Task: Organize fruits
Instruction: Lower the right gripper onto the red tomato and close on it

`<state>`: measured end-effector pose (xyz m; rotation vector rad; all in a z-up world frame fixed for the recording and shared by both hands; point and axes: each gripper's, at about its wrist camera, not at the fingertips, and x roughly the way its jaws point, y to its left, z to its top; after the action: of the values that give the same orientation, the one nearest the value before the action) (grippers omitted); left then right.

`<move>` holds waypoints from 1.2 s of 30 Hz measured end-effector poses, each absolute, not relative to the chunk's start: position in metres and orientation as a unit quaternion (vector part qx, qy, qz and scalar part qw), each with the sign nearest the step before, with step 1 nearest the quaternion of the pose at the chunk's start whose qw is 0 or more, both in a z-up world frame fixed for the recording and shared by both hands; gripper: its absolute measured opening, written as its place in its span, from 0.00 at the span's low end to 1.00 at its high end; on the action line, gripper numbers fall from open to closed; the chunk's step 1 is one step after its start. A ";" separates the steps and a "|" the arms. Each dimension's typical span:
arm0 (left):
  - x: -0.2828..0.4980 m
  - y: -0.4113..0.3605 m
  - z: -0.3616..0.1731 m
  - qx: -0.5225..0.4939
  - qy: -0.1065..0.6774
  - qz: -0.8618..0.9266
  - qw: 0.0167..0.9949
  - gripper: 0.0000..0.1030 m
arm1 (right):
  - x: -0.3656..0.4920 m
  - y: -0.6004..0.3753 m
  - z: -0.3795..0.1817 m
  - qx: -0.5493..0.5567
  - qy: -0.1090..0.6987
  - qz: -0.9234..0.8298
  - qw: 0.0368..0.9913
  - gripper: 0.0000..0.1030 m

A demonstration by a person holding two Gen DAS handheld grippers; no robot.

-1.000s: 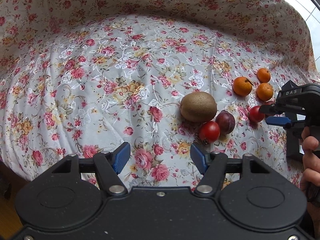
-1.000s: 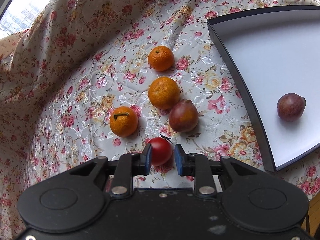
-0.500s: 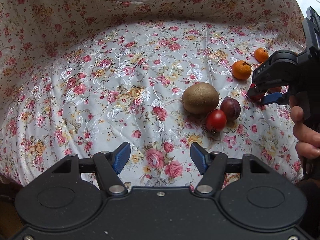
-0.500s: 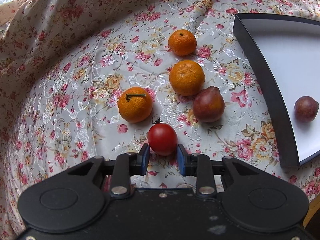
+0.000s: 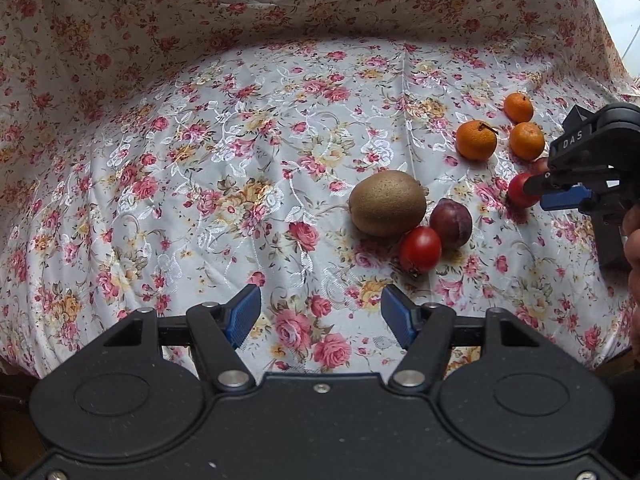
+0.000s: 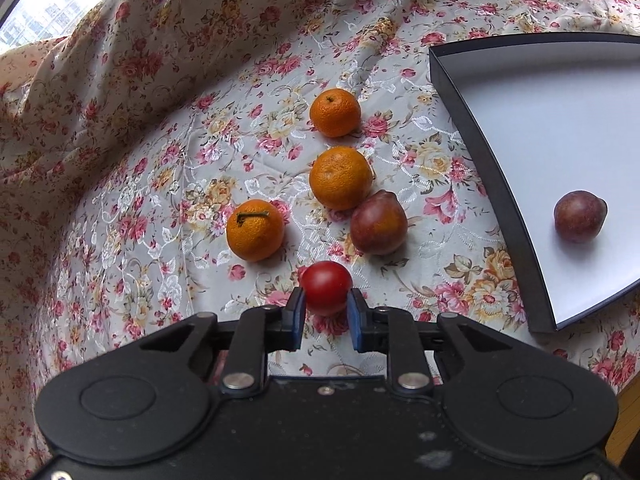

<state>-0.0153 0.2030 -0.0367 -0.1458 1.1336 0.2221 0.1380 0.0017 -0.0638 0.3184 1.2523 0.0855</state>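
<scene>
Your right gripper (image 6: 326,314) is closing on a tomato (image 6: 326,285) at lower centre, pads touching it; your left gripper (image 5: 321,316) hangs released above the floral counter (image 5: 200,184).

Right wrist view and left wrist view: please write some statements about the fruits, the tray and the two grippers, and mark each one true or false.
1. The right gripper has a tomato between its fingers. True; its jaws are closing on it.
2. The tray holds two oranges. False; it holds one plum only.
3. Three oranges lie on the tablecloth. True: one with a stem, a middle one and a far one.
4. The left gripper is closed on the kiwi. False; it is open and holds nothing, and the kiwi lies on the cloth ahead of it.
5. A second tomato lies against the kiwi and a plum. True.
</scene>
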 end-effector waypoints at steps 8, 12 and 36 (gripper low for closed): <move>0.026 0.216 -0.052 -0.125 0.556 0.120 0.813 0.66 | 0.138 -0.011 -0.059 0.125 0.583 0.061 0.800 0.09; 0.047 0.224 -0.057 -0.174 0.551 0.117 0.808 0.71 | 0.138 -0.020 -0.062 0.148 0.595 0.071 0.787 0.11; 0.072 0.223 -0.066 -0.213 0.531 0.103 0.814 0.67 | 0.143 -0.031 -0.066 0.195 0.592 0.040 0.781 0.24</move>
<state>0.0723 0.2234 -0.0662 -0.4542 1.1325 0.2208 0.1427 -0.0308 -0.0657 0.4214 1.2777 0.0871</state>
